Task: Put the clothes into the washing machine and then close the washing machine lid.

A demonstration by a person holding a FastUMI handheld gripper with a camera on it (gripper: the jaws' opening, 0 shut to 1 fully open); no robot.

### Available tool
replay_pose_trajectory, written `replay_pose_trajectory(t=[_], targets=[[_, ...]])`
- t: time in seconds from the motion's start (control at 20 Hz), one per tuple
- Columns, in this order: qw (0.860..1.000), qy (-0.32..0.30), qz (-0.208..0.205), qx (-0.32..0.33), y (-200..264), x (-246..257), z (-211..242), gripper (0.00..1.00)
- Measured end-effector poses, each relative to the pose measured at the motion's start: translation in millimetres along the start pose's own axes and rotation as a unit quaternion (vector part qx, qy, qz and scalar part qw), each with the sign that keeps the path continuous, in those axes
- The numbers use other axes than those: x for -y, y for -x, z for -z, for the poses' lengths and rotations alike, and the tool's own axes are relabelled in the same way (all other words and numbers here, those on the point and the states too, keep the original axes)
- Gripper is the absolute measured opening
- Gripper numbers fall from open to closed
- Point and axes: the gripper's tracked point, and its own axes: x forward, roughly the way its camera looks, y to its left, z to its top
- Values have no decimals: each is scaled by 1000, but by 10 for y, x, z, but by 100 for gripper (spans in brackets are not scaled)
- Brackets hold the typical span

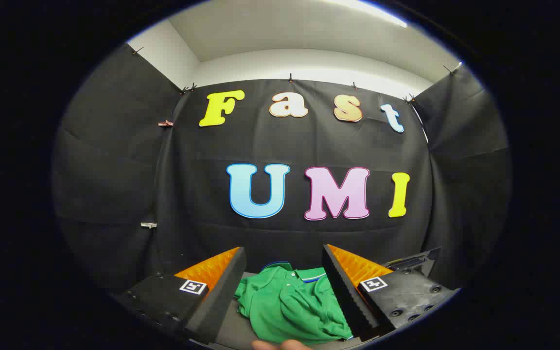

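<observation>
A green polo shirt with a blue-trimmed collar lies crumpled on a grey surface, below and between my fingers. My gripper is open, its two fingers spread wide on either side of the shirt, neither one touching it. The shirt's collar end points away from me toward the black cloth wall. A fingertip of a person's hand shows at the near edge of the shirt.
Black cloth walls close the booth on the left, back and right. A dark object with a raised edge stands beyond the right finger.
</observation>
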Motion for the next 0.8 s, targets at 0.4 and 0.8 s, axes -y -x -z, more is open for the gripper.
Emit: replay_pose_trajectory(t=[0.4, 0.8], targets=[[1000, 3, 9, -10, -18, -25, 111, 97], [1000, 12, 12, -17, -15, -71, 191, 98]])
